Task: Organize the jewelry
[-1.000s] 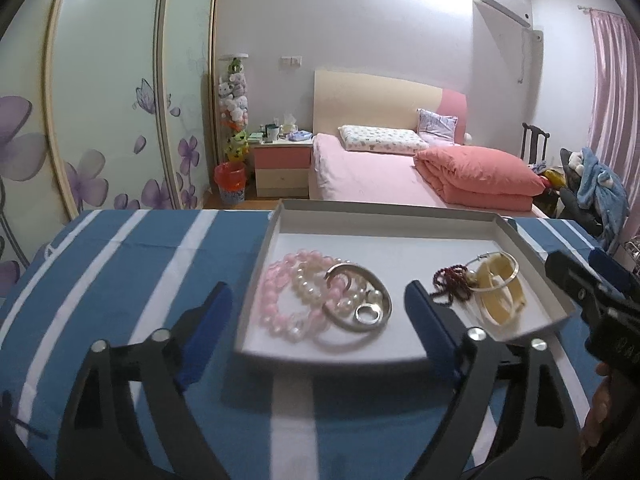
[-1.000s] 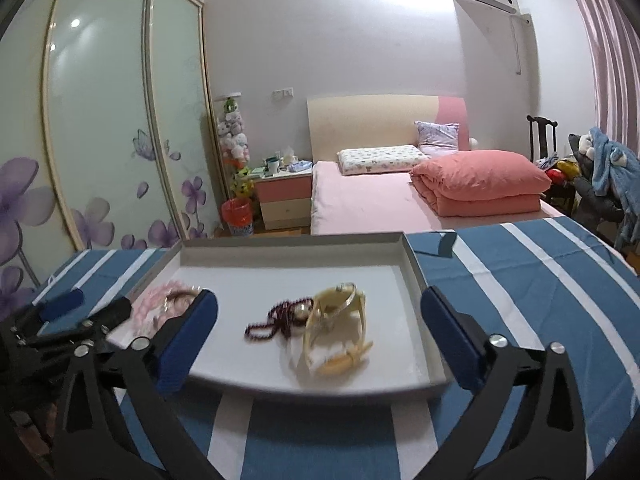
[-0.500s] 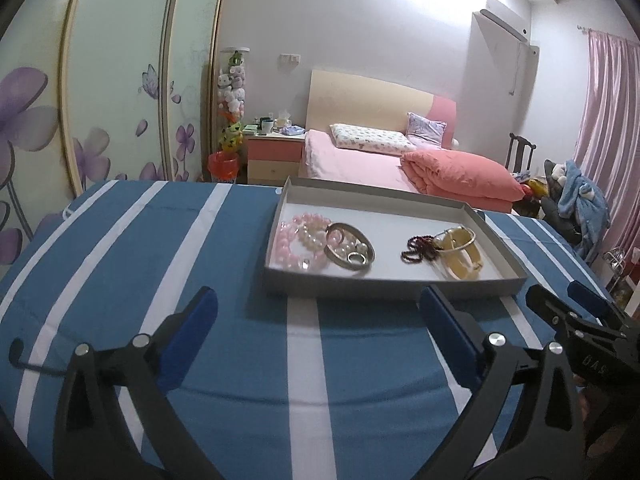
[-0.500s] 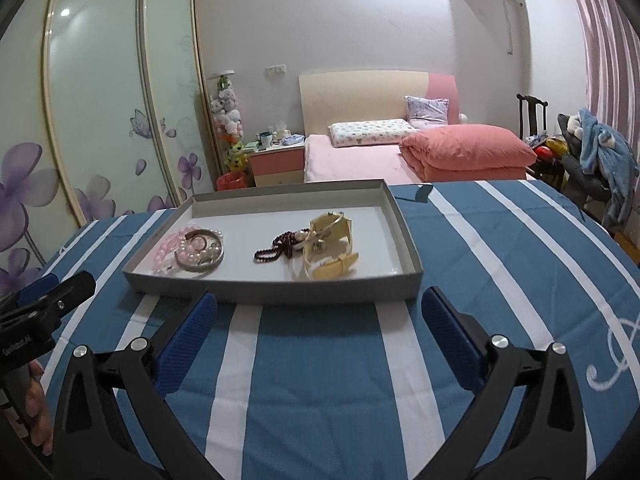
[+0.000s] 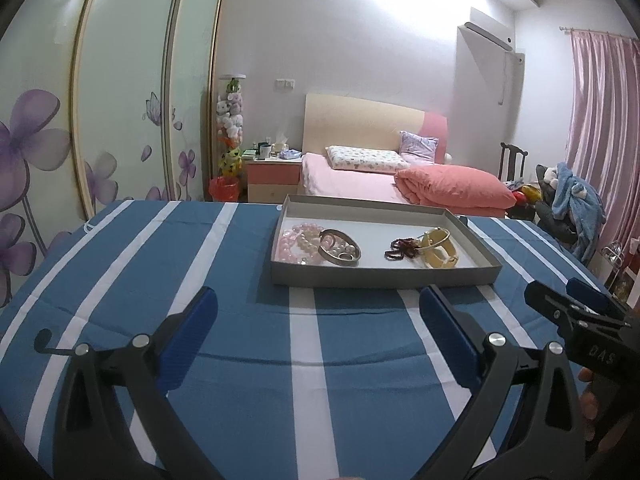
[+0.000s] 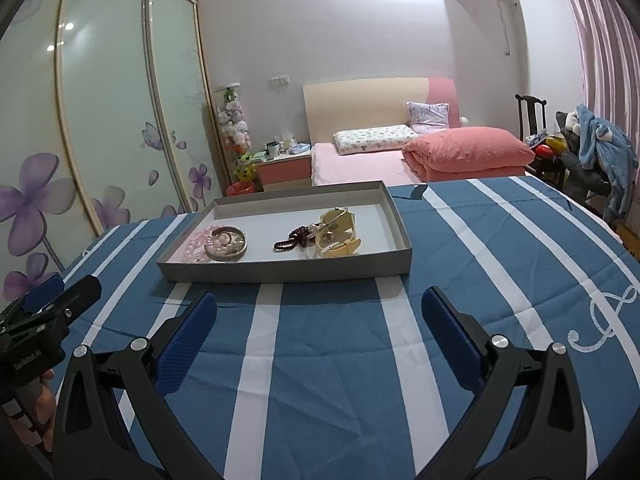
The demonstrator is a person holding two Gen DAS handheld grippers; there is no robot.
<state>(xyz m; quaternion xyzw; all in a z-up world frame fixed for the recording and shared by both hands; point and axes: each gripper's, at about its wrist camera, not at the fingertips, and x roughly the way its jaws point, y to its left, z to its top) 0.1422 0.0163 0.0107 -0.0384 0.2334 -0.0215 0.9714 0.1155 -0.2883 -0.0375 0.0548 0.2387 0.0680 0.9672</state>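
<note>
Bracelets [image 5: 320,243] and a watch [image 6: 338,232] lie gathered in the tray [image 6: 288,270]; both claws, left [image 5: 318,344] and right [image 6: 320,344], hang wide and empty, the sorting apparently done.

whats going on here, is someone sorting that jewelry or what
A person holds a two-finger gripper in each hand over a blue striped cloth. Both the left gripper and the right gripper are open and empty, short of the grey tray. In the tray, pink and pearl bead bracelets and a silver bangle lie at the left, a dark red bead string and cream bangles at the right. Nothing is being gripped.
</note>
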